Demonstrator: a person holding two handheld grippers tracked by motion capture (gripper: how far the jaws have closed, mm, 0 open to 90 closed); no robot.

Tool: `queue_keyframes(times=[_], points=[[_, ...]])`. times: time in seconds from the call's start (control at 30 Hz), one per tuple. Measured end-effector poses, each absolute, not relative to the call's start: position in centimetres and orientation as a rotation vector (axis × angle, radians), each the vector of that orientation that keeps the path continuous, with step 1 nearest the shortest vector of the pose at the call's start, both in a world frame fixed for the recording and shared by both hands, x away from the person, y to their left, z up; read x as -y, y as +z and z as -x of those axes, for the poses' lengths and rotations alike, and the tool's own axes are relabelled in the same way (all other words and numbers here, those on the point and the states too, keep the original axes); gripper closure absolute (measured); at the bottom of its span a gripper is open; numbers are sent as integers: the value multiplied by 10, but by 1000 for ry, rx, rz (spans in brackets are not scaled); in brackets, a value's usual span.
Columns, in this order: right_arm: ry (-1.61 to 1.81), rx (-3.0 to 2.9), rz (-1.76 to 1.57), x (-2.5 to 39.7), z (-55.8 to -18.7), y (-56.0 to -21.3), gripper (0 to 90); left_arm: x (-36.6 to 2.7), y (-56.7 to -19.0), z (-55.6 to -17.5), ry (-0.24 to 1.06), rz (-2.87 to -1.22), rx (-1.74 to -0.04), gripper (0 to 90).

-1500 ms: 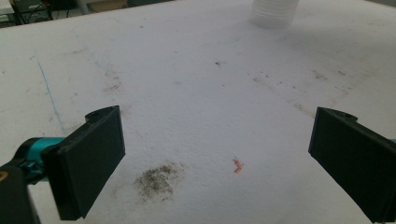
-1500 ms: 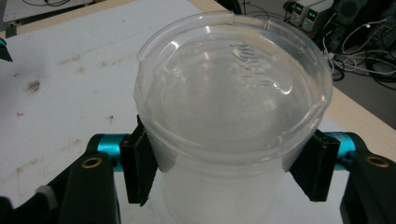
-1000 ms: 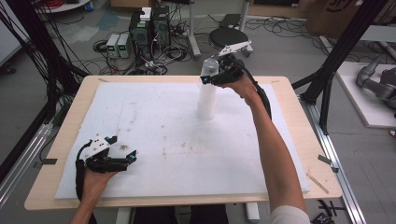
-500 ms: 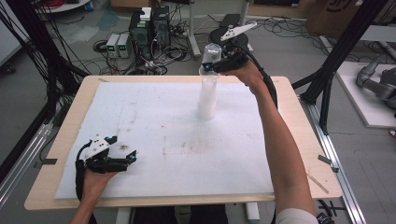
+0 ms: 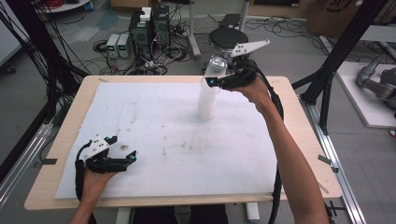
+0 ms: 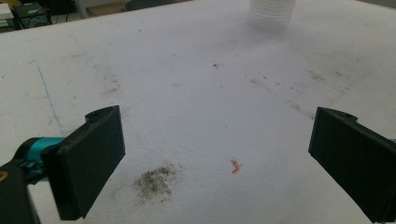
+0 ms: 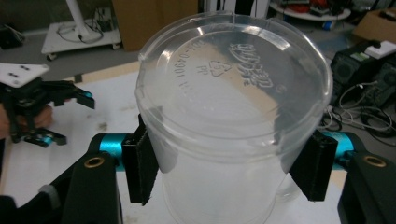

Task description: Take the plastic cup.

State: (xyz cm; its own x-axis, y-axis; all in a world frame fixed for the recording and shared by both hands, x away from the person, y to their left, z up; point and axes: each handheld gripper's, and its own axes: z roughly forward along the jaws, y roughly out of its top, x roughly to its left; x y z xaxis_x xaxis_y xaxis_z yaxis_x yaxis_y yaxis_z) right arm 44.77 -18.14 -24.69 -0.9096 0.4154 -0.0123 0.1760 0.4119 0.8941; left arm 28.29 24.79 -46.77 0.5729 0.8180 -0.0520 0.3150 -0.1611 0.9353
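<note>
A tall stack of clear plastic cups [image 5: 208, 100] stands upside down at the back middle of the white foam sheet [image 5: 187, 140]. My right gripper [image 5: 214, 80] is shut on the topmost clear cup [image 5: 217, 65], its pads pressing both sides just under the upturned base [image 7: 233, 93]. The cup is tilted above the stack, and more clear plastic shows beneath it [image 7: 224, 196]. I cannot tell whether it is free of the stack. My left gripper [image 5: 132, 157] rests open on the sheet at the front left, its jaws wide apart with nothing between them [image 6: 217, 158].
The stack's foot [image 6: 271, 14] lies far ahead of the left gripper. A dark smudge [image 6: 154, 179] and a red speck [image 6: 236, 166] mark the foam between its jaws. The wooden table edge [image 5: 303, 140] frames the sheet. Computers and cables [image 5: 149, 28] sit on the floor behind.
My right gripper went up with the top cup, then came slightly down and to the right, tilting it. The left gripper has stayed in place.
</note>
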Motion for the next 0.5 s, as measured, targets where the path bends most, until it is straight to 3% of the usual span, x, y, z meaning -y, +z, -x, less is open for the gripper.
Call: queue_keyframes(times=[0.23,0.5], points=[[1603,-2433,-450,182,-395,-270,350,-247,-468,-283,585,-1741,-932,36],[1646,-2494,-413,172,-362,-303,350,-247,-468,-283,581,-1749,-934,36]])
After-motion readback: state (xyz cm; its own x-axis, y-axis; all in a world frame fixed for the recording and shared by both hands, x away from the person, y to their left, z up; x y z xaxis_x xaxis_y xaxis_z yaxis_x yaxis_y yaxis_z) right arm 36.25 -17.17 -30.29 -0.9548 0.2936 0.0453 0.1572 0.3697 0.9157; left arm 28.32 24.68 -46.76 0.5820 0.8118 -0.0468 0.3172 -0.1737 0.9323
